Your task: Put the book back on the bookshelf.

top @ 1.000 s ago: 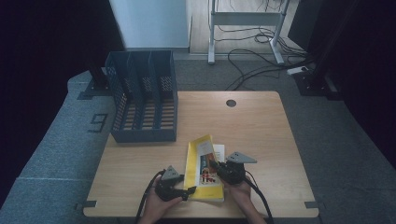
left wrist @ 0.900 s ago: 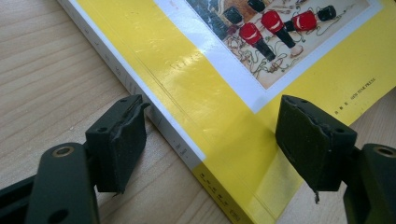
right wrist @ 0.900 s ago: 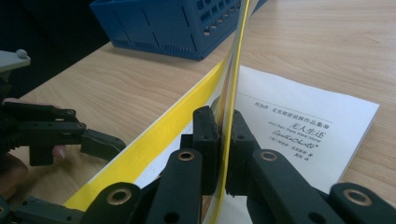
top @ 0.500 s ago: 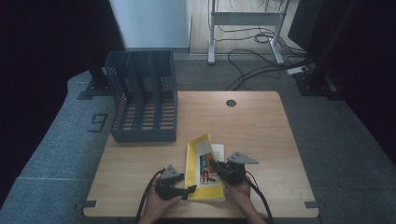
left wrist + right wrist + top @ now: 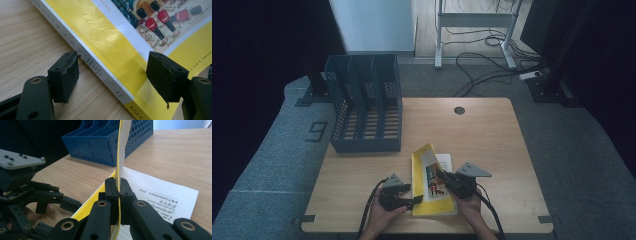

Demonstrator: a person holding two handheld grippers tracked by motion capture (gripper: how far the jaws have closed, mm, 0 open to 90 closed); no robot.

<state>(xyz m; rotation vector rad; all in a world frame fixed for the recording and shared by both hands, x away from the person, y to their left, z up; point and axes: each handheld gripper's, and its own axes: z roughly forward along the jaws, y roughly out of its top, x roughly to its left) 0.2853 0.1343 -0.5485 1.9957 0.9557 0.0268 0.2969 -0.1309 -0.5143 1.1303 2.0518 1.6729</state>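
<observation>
Book lies near the blue file rack, wooden table between them bare.

Glossy yellow paper cover on the book, catching the light; the worktop is pale matt wood grain; blue perforated plastic file rack; fingers wear rough, chipped black rubber.

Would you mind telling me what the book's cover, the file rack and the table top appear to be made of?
The book's cover looks like thin glossy card: it bends in the right gripper, and the left gripper view shows sheen. The file rack looks like moulded blue plastic, judging by its perforated walls. The table top shows pale wood grain with a matt finish; whether it is laminate or solid wood cannot be told.
</observation>
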